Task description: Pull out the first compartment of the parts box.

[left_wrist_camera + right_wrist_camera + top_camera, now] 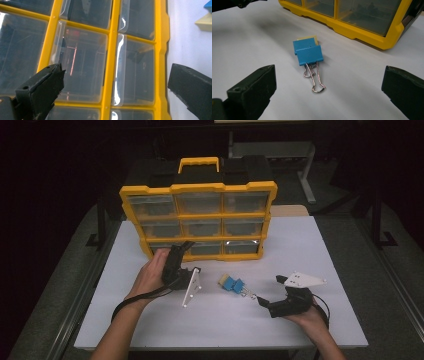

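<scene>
a: binder clip (309, 53), blue, flat on the white table (300, 245), just ahead of the right gripper (328, 90), jaws spread, holding nothing.
b: surroundings?
a: yellow drawer cabinet (198, 219) behind it, clear drawers. left gripper (115, 85) at its lower row, jaws apart, empty.
b: obstructions? lettering?
a: path to clip bare; no writing legible.

High view: overhead, facing forward across the table (300, 240). Left gripper view: close against the yellow drawer organizer (111, 62). Right gripper view: low, near the tabletop, sharing the organizer's lower edge.
</scene>
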A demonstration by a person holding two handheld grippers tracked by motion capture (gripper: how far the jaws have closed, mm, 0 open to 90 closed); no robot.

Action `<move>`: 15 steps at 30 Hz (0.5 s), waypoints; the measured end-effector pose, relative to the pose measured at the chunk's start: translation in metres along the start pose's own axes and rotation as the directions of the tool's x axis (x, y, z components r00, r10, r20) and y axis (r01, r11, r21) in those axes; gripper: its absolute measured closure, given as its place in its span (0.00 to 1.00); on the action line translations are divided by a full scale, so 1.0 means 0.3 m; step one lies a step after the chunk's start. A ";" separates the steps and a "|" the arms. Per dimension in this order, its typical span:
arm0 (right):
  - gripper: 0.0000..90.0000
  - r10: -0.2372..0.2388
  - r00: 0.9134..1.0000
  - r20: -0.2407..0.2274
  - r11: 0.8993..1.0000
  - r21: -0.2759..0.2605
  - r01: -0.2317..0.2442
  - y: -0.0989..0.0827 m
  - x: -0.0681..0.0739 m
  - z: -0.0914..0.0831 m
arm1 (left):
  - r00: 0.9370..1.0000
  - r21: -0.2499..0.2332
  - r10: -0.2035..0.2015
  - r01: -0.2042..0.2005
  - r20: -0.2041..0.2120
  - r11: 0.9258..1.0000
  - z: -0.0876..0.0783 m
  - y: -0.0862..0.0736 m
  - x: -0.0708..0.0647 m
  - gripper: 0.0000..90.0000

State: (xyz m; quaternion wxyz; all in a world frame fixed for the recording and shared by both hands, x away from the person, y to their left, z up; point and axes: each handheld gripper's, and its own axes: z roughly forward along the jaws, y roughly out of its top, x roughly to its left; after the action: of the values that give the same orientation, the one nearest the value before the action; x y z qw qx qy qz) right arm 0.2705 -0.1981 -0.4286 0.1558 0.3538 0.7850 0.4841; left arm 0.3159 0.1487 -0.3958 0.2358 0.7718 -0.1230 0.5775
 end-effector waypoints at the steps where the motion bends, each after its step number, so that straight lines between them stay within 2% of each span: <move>1: 0.00 0.000 1.000 0.000 1.000 0.000 0.000 0.000 0.000 0.000 | 1.000 0.005 -0.002 0.002 -0.002 1.000 -0.002 -0.002 0.002 0.00; 8: 0.00 0.000 1.000 0.000 1.000 0.000 0.000 0.000 0.000 0.000 | 1.000 0.020 0.000 0.000 -0.019 1.000 -0.012 -0.019 0.021 0.00; 10: 0.00 0.001 1.000 0.000 1.000 0.000 -0.001 0.000 0.001 0.000 | 1.000 0.026 0.012 -0.011 -0.026 1.000 -0.015 -0.025 0.026 0.00; 15: 0.00 0.001 1.000 0.000 1.000 -0.001 -0.001 0.000 0.000 0.000 | 0.999 0.034 0.001 0.000 -0.041 0.999 -0.023 -0.040 0.041 0.00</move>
State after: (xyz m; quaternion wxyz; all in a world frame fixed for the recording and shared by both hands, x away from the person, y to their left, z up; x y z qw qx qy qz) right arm 0.2704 -0.1981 -0.4285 0.1556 0.3543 0.7846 0.4844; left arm 0.3194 0.1635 -0.3853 0.2248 0.7639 -0.1084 0.5952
